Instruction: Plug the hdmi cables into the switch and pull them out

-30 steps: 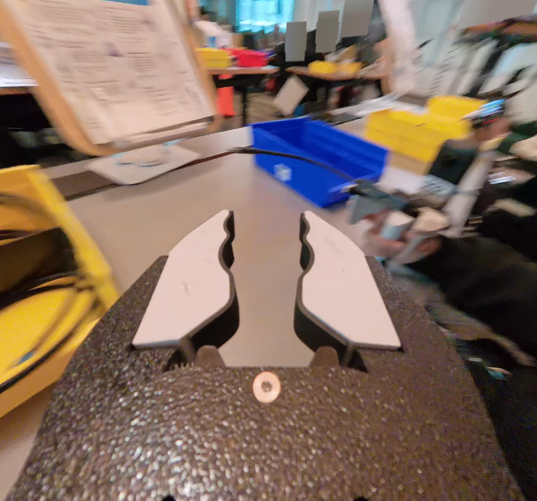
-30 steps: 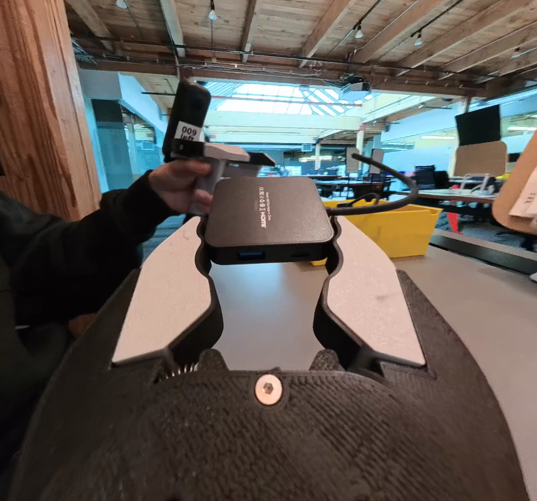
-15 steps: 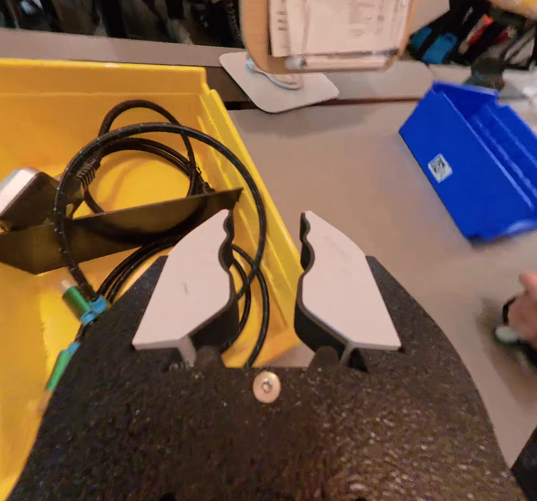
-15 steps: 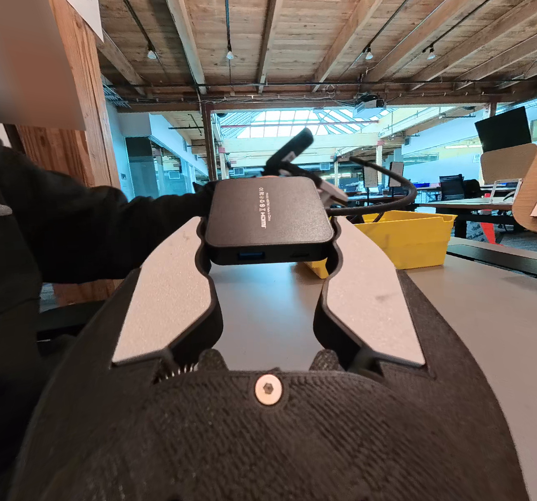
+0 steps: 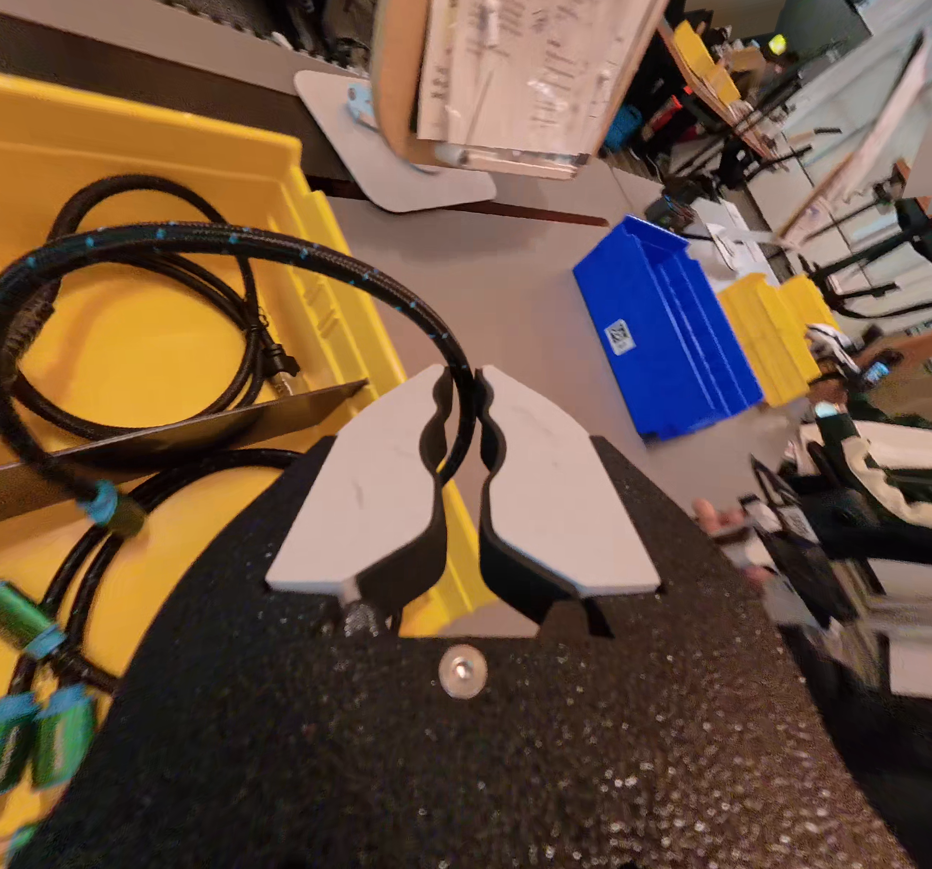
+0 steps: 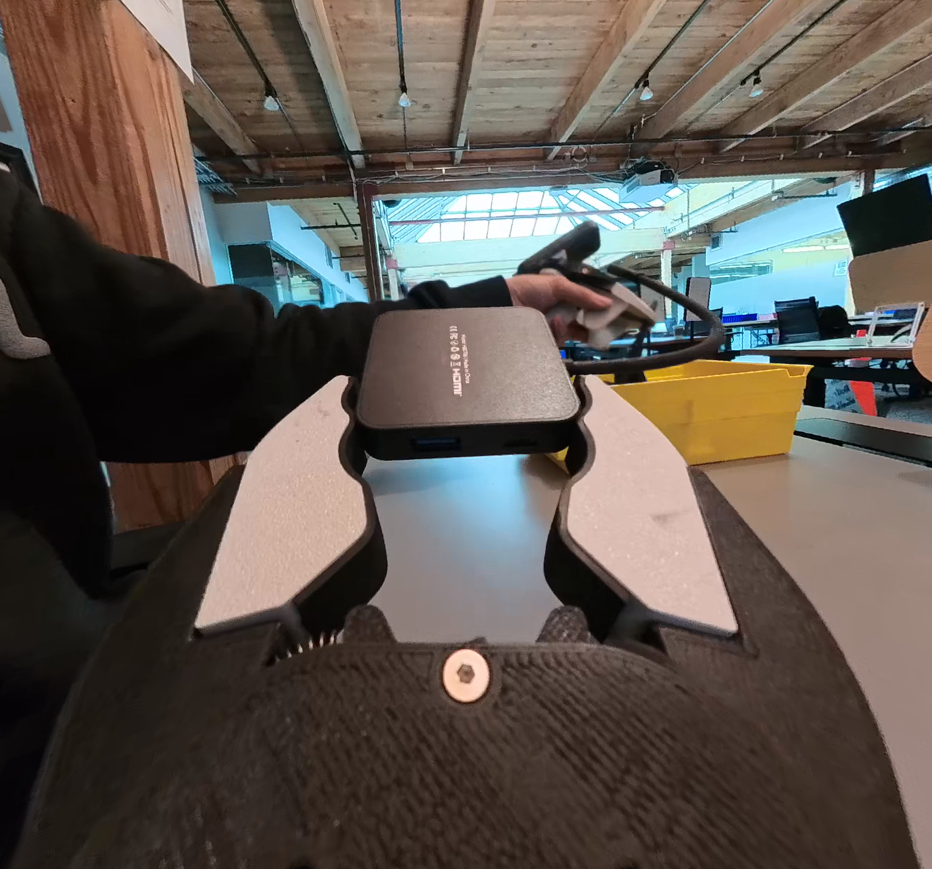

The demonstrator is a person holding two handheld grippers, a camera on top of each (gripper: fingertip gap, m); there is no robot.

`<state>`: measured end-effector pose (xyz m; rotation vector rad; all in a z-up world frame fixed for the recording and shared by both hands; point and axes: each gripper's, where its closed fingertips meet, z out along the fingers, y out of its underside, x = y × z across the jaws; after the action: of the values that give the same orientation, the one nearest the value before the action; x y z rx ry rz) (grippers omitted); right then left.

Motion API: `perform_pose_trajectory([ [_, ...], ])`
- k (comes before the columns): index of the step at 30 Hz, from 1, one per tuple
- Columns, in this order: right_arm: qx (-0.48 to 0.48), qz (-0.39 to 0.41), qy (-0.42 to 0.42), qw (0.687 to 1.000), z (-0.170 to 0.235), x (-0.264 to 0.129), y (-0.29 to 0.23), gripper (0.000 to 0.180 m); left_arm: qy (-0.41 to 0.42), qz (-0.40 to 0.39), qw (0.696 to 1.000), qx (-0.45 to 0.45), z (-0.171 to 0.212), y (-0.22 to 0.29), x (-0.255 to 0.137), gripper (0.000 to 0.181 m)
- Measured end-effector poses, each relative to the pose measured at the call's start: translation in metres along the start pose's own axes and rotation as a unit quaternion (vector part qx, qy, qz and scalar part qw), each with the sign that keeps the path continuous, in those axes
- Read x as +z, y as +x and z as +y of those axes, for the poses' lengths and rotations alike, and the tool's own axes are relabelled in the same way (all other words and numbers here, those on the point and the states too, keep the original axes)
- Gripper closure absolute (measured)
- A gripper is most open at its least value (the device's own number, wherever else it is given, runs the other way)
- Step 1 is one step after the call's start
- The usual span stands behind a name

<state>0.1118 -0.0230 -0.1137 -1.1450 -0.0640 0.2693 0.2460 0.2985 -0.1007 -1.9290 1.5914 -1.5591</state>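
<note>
The left tongs (image 5: pixel 461 381) are clenched on a black braided hdmi cable (image 5: pixel 262 240) that loops up out of the yellow bin (image 5: pixel 151 149) at the counter's (image 5: pixel 504 290) left edge. The right tongs (image 6: pixel 466 409) grasp the black switch (image 6: pixel 464 371), held above the counter.

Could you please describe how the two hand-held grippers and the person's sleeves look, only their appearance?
Both grippers, left gripper and right gripper, look alike: a rough black speckled body, two flat pale grey fingers with wavy black inner pads, and a silver screw at the centre. The person wears a black long sleeve on the left arm.
</note>
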Motion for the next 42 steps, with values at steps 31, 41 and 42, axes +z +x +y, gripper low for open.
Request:
perform_pose_trajectory([
  [31,-0.004,0.023,0.077,0.997,-0.034,-0.042,-0.001,0.100,-0.168,0.119,0.686,0.698,0.324,0.151,-0.015,0.173],
  [41,-0.008,0.025,0.070,0.997,-0.034,-0.042,0.003,0.100,-0.049,0.001,0.836,0.547,0.255,0.156,-0.008,0.149],
  [42,-0.008,0.026,0.068,0.997,-0.033,-0.042,0.003,0.100,-0.044,-0.033,0.839,0.542,0.249,0.150,0.001,0.146],
])
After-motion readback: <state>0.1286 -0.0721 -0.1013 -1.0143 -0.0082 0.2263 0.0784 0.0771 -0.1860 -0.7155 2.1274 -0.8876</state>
